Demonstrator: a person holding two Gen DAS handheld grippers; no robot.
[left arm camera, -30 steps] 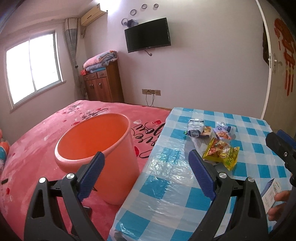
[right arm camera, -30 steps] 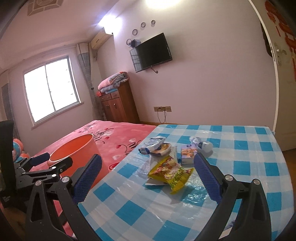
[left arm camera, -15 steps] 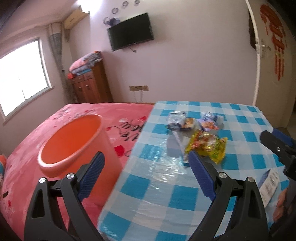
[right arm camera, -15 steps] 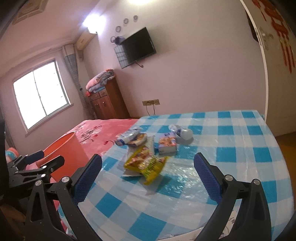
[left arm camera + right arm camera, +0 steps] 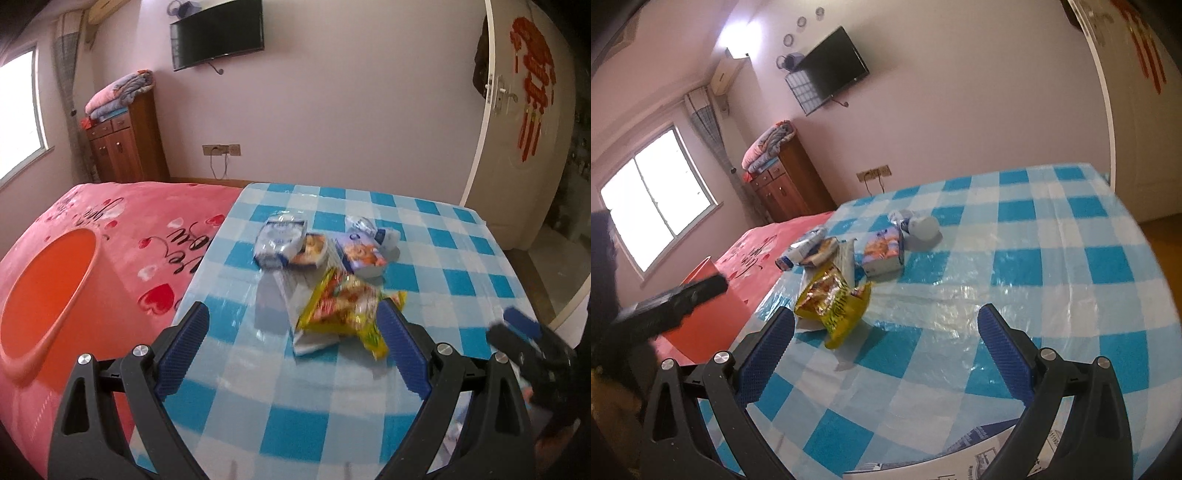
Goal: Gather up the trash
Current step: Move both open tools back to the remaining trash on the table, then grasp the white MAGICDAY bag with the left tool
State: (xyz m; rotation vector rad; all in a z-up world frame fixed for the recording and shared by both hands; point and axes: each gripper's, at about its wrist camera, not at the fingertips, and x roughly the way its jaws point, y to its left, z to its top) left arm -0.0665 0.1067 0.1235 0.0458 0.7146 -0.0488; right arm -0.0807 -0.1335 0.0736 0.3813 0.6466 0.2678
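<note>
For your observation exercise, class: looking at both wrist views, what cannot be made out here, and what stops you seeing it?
- Orange bucket: base hidden, cut by the left wrist view's edge and its gripper frame.
- Right gripper: blurred in the left wrist view.
- Yellow snack bag: print too blurred to read.
- Printed paper: cut off by the right wrist view's bottom edge.

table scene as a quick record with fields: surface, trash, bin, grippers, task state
surface: table under a blue and white checked cloth
trash: yellow snack bag nearest; blue carton, white and blue wrapper and crumpled wrapper behind it
bin: orange bucket, left of the table beside the pink bedspread
grippers: left gripper open, empty; right gripper open, empty
task state: no trash picked up yet
</note>
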